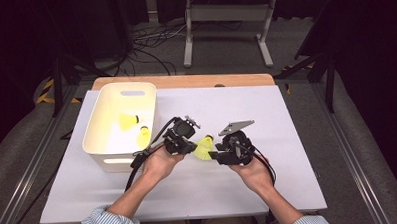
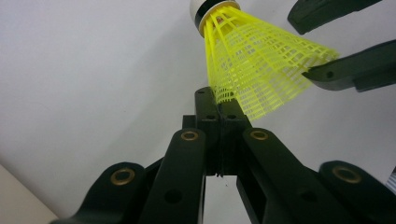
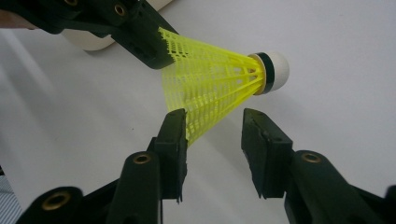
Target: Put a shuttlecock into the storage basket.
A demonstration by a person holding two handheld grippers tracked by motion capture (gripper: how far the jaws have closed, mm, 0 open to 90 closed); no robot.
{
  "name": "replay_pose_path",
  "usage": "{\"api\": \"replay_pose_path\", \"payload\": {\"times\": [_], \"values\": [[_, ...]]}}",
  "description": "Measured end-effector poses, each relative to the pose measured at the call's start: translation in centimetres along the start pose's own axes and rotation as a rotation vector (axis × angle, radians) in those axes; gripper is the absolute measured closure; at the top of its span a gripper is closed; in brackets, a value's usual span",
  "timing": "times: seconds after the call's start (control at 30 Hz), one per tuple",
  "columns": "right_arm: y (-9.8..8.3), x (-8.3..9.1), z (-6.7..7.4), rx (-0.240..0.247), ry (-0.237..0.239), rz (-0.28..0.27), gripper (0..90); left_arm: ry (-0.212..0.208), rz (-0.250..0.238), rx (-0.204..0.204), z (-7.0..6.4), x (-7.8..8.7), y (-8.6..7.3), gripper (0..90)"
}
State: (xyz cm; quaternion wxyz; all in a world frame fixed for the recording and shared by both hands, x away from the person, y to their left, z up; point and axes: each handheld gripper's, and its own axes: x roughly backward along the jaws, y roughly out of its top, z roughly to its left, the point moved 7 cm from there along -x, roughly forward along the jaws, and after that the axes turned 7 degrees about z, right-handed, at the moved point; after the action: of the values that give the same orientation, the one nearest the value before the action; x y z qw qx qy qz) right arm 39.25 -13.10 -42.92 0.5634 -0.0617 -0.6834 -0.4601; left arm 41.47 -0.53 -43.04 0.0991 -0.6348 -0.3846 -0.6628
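Pinching the shuttlecock [image 2: 252,70], left claw [image 2: 219,100] shut.

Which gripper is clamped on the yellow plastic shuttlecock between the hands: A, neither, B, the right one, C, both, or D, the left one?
D: the left gripper pinches the skirt edge of the yellow plastic shuttlecock, while the right gripper stands open around the skirt.

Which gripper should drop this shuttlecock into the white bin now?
Left. The left gripper is clamped on the skirt rim of the shuttlecock and sits nearer the white bin. The right gripper has its jaws apart around the skirt, not pressing it.
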Motion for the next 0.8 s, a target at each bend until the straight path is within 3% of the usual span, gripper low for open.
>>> {"api": "replay_pose_path", "payload": {"times": [0.37,0.8], "values": [[-0.9,1.5,-0.9,-0.023,0.007,-0.069,46.0,0.011,-0.006,0.003,0.4,0.6,0.1,90.0],[-2.7,2.6,-2.4,-0.027,-0.045,-0.133,34.7,0.006,0.001,0.001,0.2,1.0,0.1,90.0]]}}
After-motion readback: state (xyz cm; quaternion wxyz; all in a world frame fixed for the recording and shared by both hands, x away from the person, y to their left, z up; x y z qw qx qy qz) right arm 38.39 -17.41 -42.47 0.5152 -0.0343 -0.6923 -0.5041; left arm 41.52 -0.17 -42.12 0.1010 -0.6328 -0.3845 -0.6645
